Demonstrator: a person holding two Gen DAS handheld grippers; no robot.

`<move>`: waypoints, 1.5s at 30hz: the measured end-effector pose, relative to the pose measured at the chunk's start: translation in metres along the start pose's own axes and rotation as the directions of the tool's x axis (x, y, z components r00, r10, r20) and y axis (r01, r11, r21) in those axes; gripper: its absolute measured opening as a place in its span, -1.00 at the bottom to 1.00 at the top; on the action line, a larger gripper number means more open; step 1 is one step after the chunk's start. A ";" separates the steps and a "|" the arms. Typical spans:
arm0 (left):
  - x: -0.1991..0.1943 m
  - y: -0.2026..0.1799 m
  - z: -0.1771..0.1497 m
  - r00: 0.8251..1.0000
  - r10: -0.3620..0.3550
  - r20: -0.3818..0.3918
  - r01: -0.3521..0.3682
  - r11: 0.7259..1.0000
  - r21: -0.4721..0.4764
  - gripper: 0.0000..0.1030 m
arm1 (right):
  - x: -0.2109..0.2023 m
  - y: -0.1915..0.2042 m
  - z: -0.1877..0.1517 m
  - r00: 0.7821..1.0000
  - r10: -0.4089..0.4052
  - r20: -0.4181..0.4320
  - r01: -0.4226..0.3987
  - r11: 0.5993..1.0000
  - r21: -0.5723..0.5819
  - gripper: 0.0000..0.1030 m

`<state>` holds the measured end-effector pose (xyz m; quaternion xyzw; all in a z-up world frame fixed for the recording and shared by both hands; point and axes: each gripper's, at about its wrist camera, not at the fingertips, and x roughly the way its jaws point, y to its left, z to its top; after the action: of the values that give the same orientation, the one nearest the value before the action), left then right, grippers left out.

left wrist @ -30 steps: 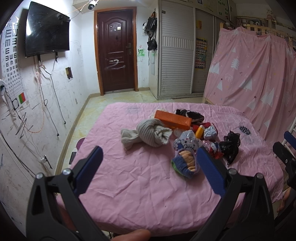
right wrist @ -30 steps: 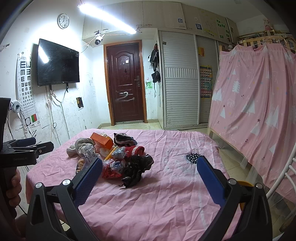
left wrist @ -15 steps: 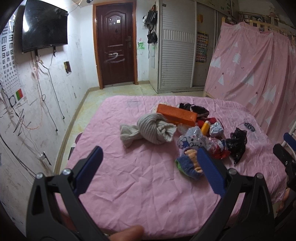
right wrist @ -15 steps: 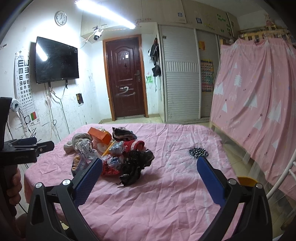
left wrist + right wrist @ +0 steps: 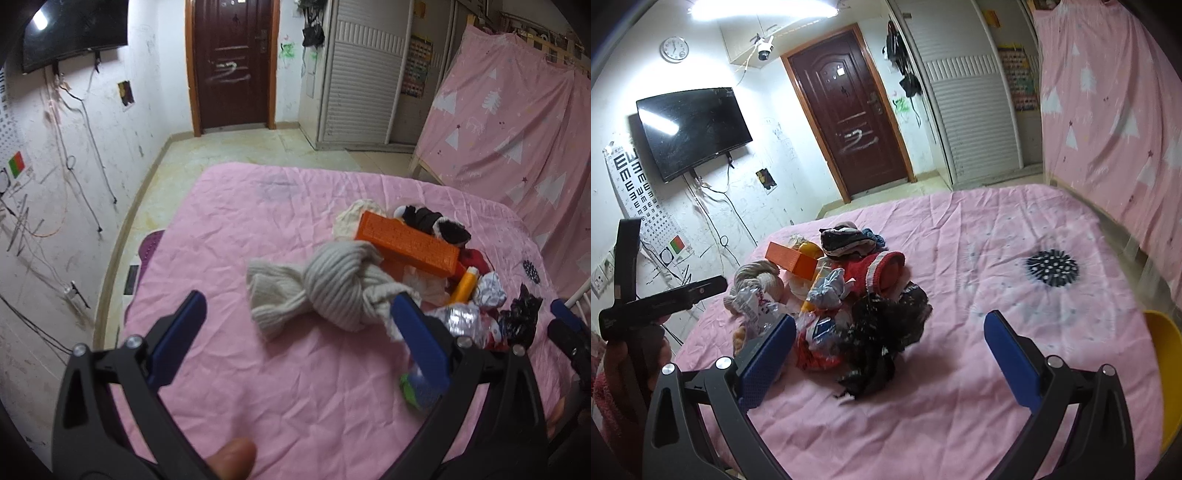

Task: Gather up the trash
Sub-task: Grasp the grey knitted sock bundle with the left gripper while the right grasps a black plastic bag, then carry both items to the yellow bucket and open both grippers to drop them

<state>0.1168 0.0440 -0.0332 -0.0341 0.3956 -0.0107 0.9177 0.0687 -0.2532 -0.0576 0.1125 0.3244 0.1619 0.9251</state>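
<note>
We see a worktop draped in a wrinkled pink cloth (image 5: 979, 258) filling the lower half of both views, and on it everything lies in one heap, right of centre in the left wrist view and left of centre in the right wrist view. Nothing has been lifted out yet, so we judge the collecting barely begun: the whole heap is left to sort.

The largest piece is a knotted grey ribbed knit garment (image 5: 332, 288) at the near left edge of the heap. Behind it lies a flat orange plastic box (image 5: 408, 245), then a red knit sleeve with a white band (image 5: 882, 271) and a dark sock bundle (image 5: 430, 221) toward the far side. A crumpled black plastic bag (image 5: 882, 339), which looks like trash, sits at the near edge in the right wrist view, touching crinkled silver and red foil wrappers (image 5: 820, 332). A small yellow-orange bottle (image 5: 466, 286) pokes out among them.

Our left tongs (image 5: 295, 332) stand wide and empty, just short of the grey garment. Our right tongs (image 5: 890, 354) are also spread wide and empty, with the black bag between their blue pads. A yellow container (image 5: 1167, 369) shows at the right edge; whether it is the bin we cannot tell.
</note>
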 end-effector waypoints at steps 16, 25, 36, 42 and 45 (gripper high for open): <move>0.054 -0.018 0.022 0.981 -0.159 -0.110 0.159 0.987 -0.006 -0.04 | 0.044 -0.007 0.004 0.986 0.010 -0.166 -0.003 0.999 0.039 -0.44; 0.030 -0.009 0.022 0.981 -0.178 -0.076 0.176 0.984 -0.031 -0.42 | 0.026 -0.020 0.002 0.995 0.057 -0.078 -0.048 0.992 0.114 -0.82; -0.003 -0.010 0.027 0.990 -0.137 -0.023 0.137 0.990 -0.025 -0.47 | -0.014 -0.035 0.003 0.999 0.019 0.027 -0.022 0.989 0.144 -0.82; -0.041 -0.035 0.036 0.988 -0.147 0.048 0.146 0.989 0.034 -0.47 | -0.046 -0.063 0.004 0.994 -0.030 0.108 0.008 0.981 0.194 -0.82; -0.057 -0.064 0.042 0.982 -0.174 0.073 0.168 0.982 0.084 -0.47 | -0.067 -0.081 0.002 0.985 -0.073 0.155 0.038 0.975 0.219 -0.82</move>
<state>0.1090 -0.0149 0.0413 -0.0329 0.3536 -0.1033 0.9291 0.0387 -0.3535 -0.0435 0.2154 0.2669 0.0902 0.9350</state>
